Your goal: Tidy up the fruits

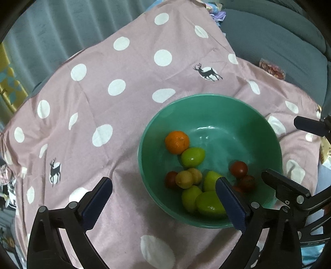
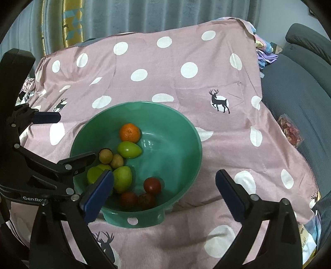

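A green bowl point(image 1: 248, 115) stands on a pink dotted cloth point(image 1: 103, 103). It holds an orange point(image 1: 177, 142), several green fruits point(image 1: 192, 156), two yellow-brown fruits point(image 1: 184, 179) and several dark red fruits point(image 1: 239, 169). My left gripper point(image 1: 164, 194) is open and empty, over the bowl's near left rim. My right gripper point(image 2: 164, 186) is open and empty, over the bowl's near right side point(image 2: 186, 128). The same orange point(image 2: 129, 132) and fruits show in the right wrist view. The left gripper point(image 2: 76, 138) shows at the left of the right wrist view.
A grey sofa point(image 2: 293, 87) lies to the right with a packet of red snacks point(image 2: 290, 130) on it. Curtains point(image 2: 144, 14) hang behind. Clutter lies off the cloth's left edge point(image 2: 29, 85).
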`<action>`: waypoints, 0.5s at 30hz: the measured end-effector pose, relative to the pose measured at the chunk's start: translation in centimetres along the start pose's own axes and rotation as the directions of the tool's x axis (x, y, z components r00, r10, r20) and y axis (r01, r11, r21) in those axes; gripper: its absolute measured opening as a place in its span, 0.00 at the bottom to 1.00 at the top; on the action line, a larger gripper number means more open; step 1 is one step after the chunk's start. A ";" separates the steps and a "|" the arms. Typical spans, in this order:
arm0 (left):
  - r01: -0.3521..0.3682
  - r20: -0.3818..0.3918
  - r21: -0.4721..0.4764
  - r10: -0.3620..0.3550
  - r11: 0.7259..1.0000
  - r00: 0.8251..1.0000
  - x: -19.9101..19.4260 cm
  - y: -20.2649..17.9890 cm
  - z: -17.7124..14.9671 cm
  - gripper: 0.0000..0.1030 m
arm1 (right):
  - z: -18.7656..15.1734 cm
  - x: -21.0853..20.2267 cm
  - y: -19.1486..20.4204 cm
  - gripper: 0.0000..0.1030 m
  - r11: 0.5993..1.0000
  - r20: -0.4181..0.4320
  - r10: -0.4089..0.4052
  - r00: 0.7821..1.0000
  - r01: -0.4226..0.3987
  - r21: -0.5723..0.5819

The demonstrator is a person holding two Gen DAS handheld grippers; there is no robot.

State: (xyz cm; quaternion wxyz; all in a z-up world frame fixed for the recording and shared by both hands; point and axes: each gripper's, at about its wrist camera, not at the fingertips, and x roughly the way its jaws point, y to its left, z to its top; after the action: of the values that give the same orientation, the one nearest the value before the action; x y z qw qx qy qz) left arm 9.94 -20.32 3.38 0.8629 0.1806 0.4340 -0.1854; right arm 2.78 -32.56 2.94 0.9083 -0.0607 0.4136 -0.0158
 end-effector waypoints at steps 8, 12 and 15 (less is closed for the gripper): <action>0.011 0.015 -0.021 -0.011 1.000 1.000 -0.8 0.0 -0.1 0.97 | -0.1 -0.7 -0.2 0.98 1.000 0.012 -0.002 1.000 0.002 0.006; 0.023 0.007 -0.042 -0.022 0.999 1.000 -0.8 0.1 -0.1 0.97 | -0.1 -1.0 -0.3 0.98 1.000 0.018 -0.006 1.000 0.006 0.007; 0.045 0.002 -0.054 -0.045 0.998 0.999 -0.9 0.2 -0.2 0.97 | -0.1 -1.2 -0.3 0.98 1.000 0.022 -0.007 1.000 0.007 0.006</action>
State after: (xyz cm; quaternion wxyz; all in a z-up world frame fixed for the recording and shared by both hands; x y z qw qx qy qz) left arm 9.39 -19.94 3.99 0.8632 0.1474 0.4424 -0.1934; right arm 1.91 -32.78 3.87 0.9130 -0.0596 0.4032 -0.0195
